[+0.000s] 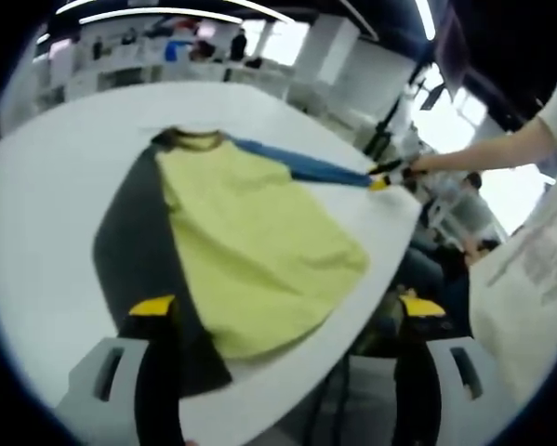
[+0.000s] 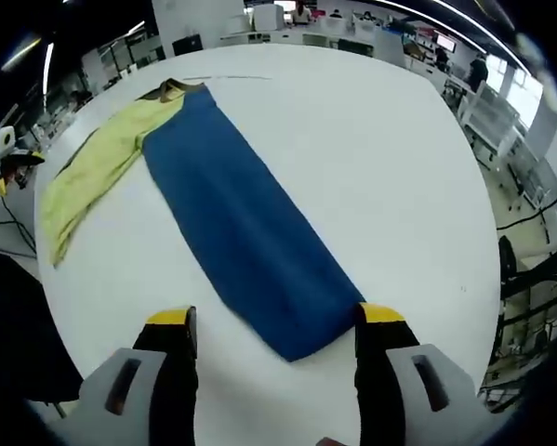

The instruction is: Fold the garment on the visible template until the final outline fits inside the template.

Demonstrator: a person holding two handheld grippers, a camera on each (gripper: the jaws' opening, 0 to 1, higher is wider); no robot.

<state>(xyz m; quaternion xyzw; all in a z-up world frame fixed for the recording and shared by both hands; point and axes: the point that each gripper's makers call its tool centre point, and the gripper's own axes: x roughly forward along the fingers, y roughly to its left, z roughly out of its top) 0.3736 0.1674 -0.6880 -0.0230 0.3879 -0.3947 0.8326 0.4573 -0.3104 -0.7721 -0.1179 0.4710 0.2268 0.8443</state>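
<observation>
Garment (image 2: 241, 232) lies flat on white table (image 2: 390, 167), both grippers' jaws apart.

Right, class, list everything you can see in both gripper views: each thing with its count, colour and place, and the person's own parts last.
Garment: one, with yellow, blue and dark grey panels, lying flat on the table; its blue panel stretches toward the right gripper.
Table: one, white, under the garment.
Room behind: desks, ceiling lights and seated people, far off.
Left gripper: grey with yellow tips, jaws open, at the garment's near edge.
Right gripper: same colours, jaws open either side of the blue panel's end.
Arm: one, reaching in from the right in the left gripper view.
</observation>
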